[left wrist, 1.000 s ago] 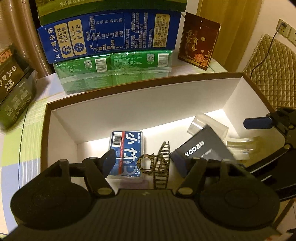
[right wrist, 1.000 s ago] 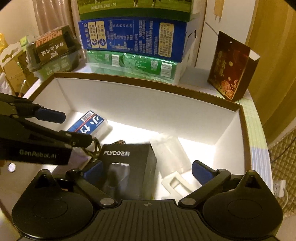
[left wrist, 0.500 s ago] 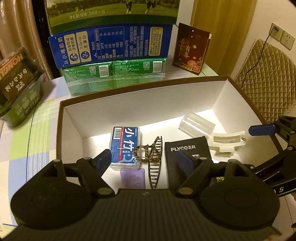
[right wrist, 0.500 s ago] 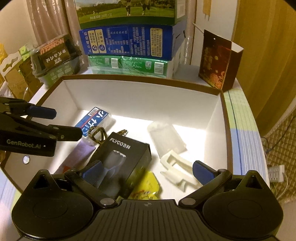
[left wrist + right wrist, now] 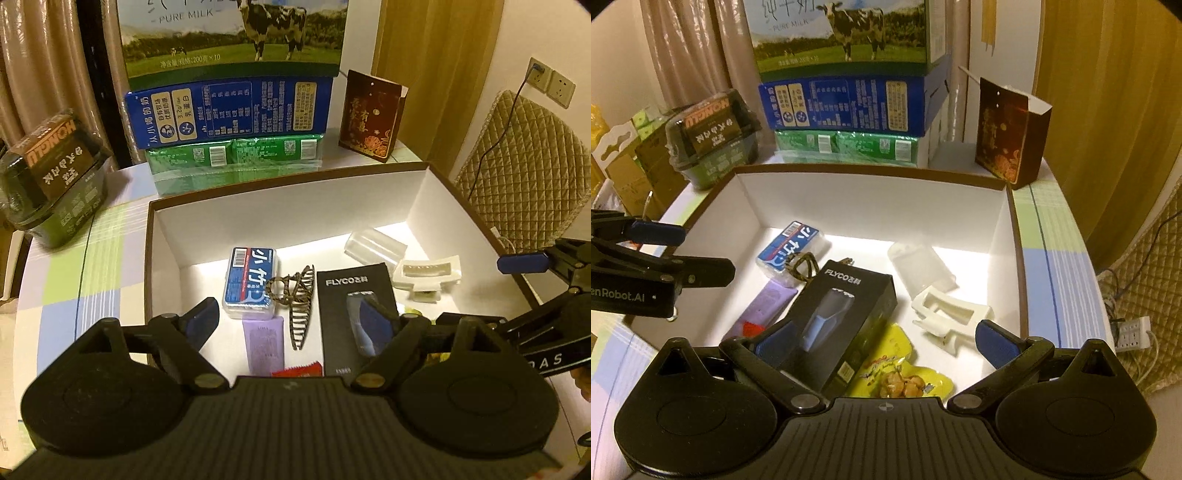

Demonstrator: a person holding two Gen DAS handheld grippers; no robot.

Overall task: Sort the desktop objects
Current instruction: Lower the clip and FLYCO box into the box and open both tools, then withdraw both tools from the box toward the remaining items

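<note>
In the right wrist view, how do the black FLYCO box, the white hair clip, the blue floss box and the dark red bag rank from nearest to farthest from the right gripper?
From the right gripper:
1. Black FLYCO box, just ahead, towards its left finger.
2. White hair clip, beside its right finger.
3. Blue floss box, farther back on the left.
4. Dark red bag, outside the tray, back right.

"FLYCO" stands on the black shaver box (image 5: 354,314); "PURE MILK" on the milk carton (image 5: 232,37) (a cow pictured beside it); "HONGU" upside down on the wrapped brown pack (image 5: 55,155); "enRobot.AI" on the left gripper (image 5: 705,254).
</note>
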